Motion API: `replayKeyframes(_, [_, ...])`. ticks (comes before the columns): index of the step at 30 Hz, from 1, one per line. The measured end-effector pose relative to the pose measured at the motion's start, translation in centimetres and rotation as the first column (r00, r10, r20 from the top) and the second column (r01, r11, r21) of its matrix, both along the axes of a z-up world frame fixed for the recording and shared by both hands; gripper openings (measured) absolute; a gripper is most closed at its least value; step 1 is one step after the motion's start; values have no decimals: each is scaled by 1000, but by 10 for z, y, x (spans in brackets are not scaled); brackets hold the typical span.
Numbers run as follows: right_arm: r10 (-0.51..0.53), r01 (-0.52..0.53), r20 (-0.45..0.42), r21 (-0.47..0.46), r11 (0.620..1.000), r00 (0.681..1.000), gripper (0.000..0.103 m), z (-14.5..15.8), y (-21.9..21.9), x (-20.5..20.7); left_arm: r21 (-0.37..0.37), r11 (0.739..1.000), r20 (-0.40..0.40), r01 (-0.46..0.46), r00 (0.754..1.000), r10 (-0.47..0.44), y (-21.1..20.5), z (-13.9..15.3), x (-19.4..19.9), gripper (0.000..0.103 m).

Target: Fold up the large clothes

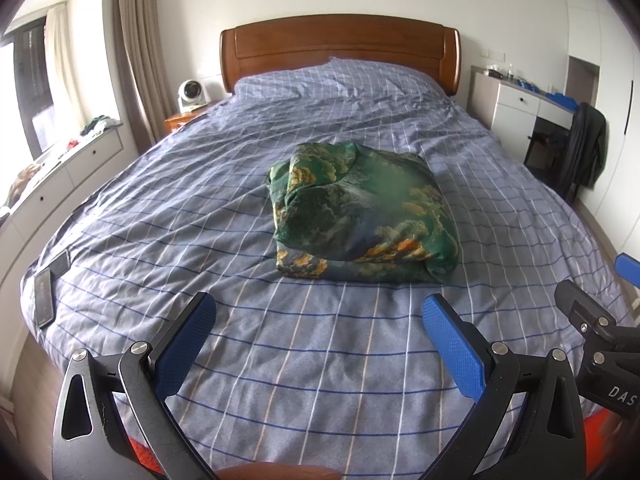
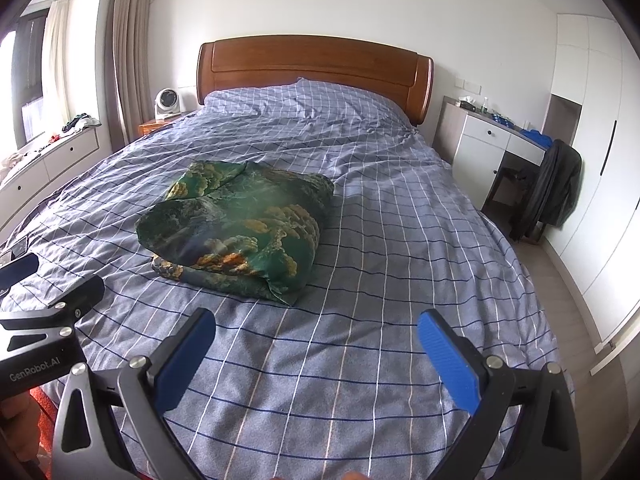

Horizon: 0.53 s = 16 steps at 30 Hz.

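A green garment with yellow-orange print [image 1: 362, 216] lies folded into a thick bundle in the middle of the bed [image 1: 200, 208]; it also shows in the right wrist view [image 2: 240, 228] on the bed [image 2: 400, 240]. My left gripper [image 1: 318, 320] is open and empty, held above the bed's near end, short of the bundle. My right gripper [image 2: 316, 334] is open and empty, likewise near the foot of the bed, to the right of the bundle. Each gripper shows at the edge of the other's view.
Two phones [image 1: 50, 284] lie at the bed's left edge. A wooden headboard [image 1: 340, 50] stands at the far end. A white fan [image 1: 192, 94] sits on a nightstand at left. A desk and a chair with a dark jacket [image 2: 554, 190] stand at right.
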State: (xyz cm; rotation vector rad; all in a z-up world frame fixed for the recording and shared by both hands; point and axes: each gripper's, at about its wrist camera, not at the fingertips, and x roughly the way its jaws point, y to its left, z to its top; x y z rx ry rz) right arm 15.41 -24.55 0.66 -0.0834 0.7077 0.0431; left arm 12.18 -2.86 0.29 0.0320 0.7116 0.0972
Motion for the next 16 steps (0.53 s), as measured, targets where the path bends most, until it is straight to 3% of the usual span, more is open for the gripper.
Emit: replayKeyframes(16, [-1, 1, -12, 2, 1000, 1000, 103, -3, -2, 0, -28, 1000, -8, -10, 1000, 10, 2, -5, 2, 103])
